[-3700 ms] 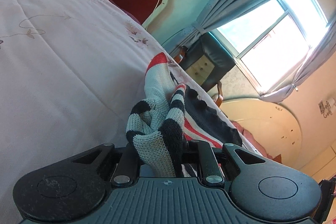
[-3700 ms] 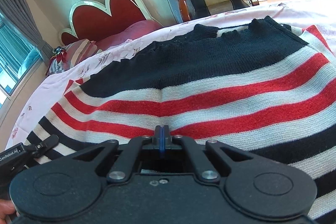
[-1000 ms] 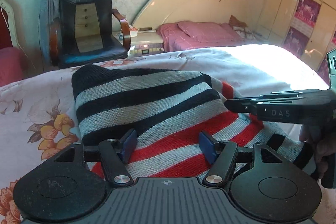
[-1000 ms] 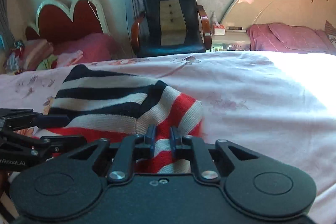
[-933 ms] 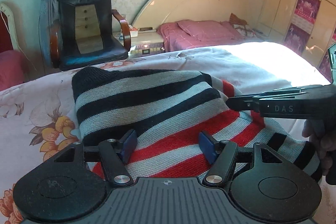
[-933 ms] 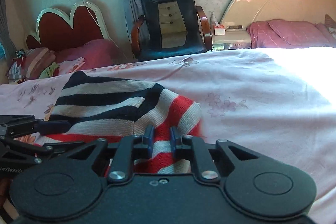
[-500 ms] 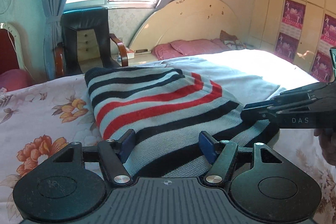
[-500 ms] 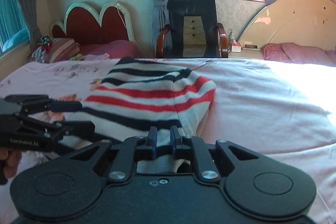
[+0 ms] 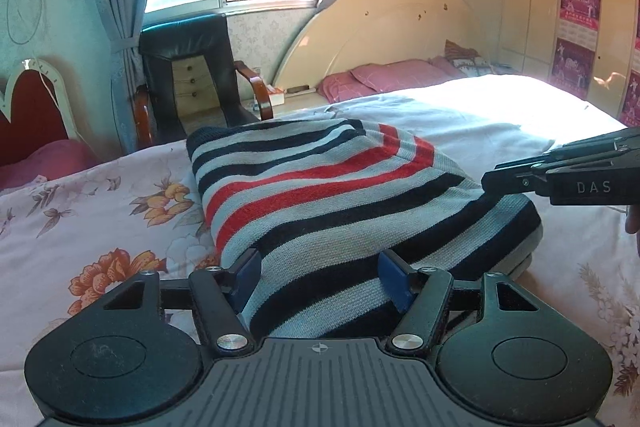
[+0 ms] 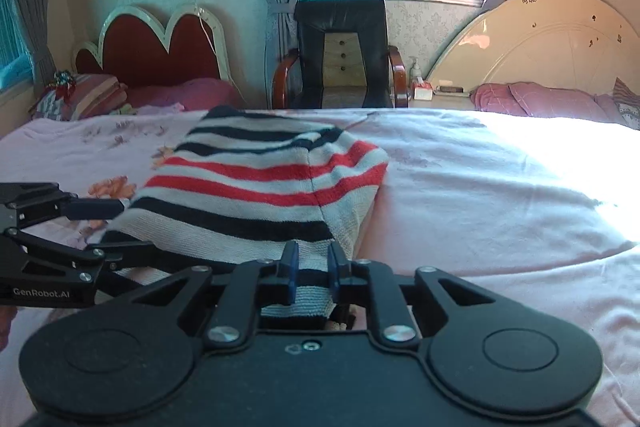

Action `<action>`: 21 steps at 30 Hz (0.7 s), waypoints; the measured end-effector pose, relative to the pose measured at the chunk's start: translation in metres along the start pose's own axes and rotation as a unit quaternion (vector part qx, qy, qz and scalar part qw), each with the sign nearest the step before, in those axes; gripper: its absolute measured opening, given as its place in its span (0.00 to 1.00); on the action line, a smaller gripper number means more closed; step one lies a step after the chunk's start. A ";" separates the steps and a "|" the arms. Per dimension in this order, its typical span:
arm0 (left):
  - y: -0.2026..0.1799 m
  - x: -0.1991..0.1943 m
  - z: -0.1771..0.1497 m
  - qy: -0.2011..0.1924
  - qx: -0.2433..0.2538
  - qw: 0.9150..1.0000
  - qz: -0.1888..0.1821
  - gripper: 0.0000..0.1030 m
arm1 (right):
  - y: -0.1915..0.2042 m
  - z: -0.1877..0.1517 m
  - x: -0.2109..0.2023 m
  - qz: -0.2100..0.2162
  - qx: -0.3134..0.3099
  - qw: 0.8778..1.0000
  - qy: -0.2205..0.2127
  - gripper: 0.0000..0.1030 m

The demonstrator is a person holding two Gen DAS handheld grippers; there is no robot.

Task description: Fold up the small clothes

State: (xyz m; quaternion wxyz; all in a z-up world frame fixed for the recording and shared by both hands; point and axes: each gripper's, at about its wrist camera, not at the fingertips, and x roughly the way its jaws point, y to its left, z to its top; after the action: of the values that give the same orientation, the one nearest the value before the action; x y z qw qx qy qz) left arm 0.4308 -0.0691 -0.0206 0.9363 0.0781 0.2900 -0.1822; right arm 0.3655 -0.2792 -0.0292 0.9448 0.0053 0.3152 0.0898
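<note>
Left wrist view has the striped sweater [image 9: 340,195] folded near the bed's [image 9: 500,115] front edge, left gripper [image 9: 320,277] spread wide, right gripper [image 10: 311,265] just been opening around the hem, so I'd back both out level, no snagging.

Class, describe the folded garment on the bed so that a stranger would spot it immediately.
Start at the black armchair below the window. On the floral bedsheet before it lies a folded knitted sweater, the only striped thing there: black, white and red bands.
</note>
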 end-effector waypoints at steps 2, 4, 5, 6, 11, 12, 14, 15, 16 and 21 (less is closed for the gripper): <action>-0.004 -0.008 -0.004 0.004 0.006 1.000 0.009 0.64 | 0.002 0.000 -0.013 0.002 0.000 1.000 -0.007 0.18; -0.007 -0.015 -0.009 0.008 0.004 1.000 0.014 0.64 | 0.005 -0.002 -0.023 0.005 -0.004 1.000 -0.010 0.18; -0.008 -0.018 -0.012 0.010 0.002 1.000 0.017 0.64 | 0.006 -0.003 -0.025 0.008 -0.004 1.000 -0.008 0.18; -0.009 -0.019 -0.014 0.013 0.000 1.000 0.021 0.64 | 0.007 -0.005 -0.027 0.010 -0.005 1.000 -0.004 0.17; -0.010 -0.013 -0.027 0.045 -0.011 0.999 0.025 0.64 | 0.009 -0.021 -0.016 -0.001 -0.014 0.999 0.033 0.14; -0.009 -0.012 -0.029 0.048 -0.018 0.998 0.024 0.64 | 0.007 -0.025 -0.012 -0.006 -0.012 0.999 0.040 0.13; -0.006 -0.011 -0.033 0.053 -0.032 0.998 0.020 0.64 | 0.003 -0.031 -0.006 -0.006 0.000 0.999 0.049 0.13; -0.006 -0.009 -0.036 0.058 -0.037 0.997 0.019 0.64 | 0.000 -0.033 -0.005 -0.004 0.008 0.999 0.050 0.13; -0.007 -0.006 -0.038 0.064 -0.040 0.997 0.017 0.64 | -0.002 -0.035 -0.004 -0.001 0.017 0.999 0.049 0.13; -0.006 -0.002 -0.053 0.072 -0.046 0.996 0.018 0.64 | -0.005 -0.040 0.001 -0.001 0.020 0.998 0.051 0.13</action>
State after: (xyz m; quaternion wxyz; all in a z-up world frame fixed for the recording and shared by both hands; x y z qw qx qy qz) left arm 0.3993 -0.0609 -0.0632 0.9188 0.0532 0.3630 -0.1459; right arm 0.3434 -0.2859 -0.0618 0.9271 0.0195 0.3651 0.0825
